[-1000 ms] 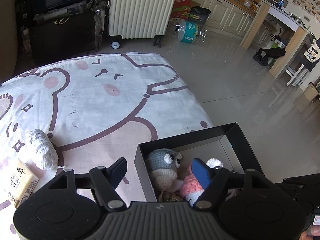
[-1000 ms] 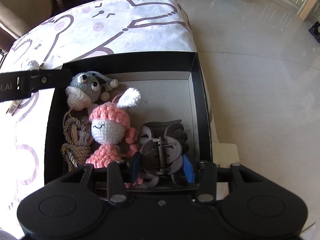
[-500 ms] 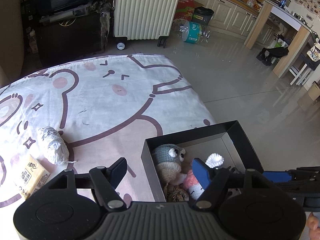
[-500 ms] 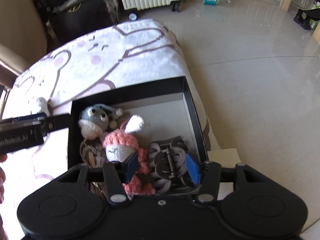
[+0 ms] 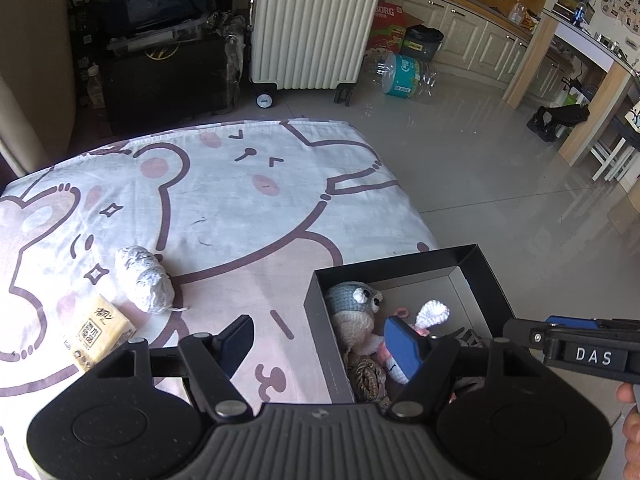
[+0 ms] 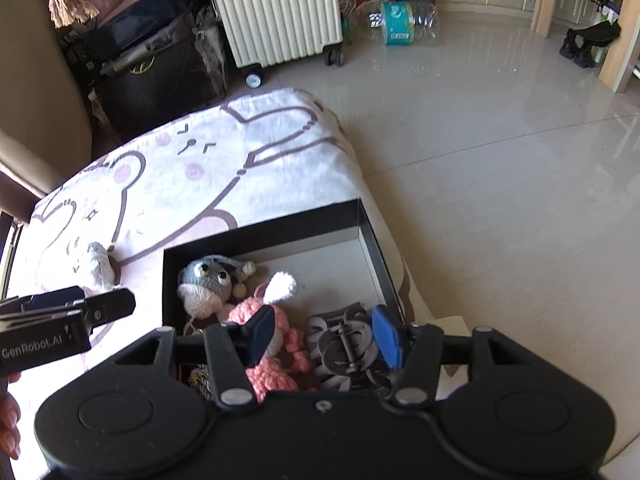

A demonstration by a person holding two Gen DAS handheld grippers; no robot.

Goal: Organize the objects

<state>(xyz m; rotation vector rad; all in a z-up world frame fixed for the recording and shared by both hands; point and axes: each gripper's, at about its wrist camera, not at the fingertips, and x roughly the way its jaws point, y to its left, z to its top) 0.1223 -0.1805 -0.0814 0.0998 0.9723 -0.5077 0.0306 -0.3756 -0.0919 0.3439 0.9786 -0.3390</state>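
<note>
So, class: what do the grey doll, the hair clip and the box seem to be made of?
Grey doll: crocheted yarn, matte, with visible stitch loops.
Hair clip: probably matte grey plastic, with rigid curved teeth and a spring at the hinge.
Box: likely black cardboard, with thin, straight walls and a grey inside.

Glossy tiled floor (image 5: 500, 168); cream cabinets (image 5: 472, 36); ribbed suitcase (image 5: 316, 20).

Black plastic left gripper (image 5: 320, 344), blue-padded fingers (image 5: 402, 346), silver screws, ribbed grip, right gripper (image 6: 324, 334) alike
</note>
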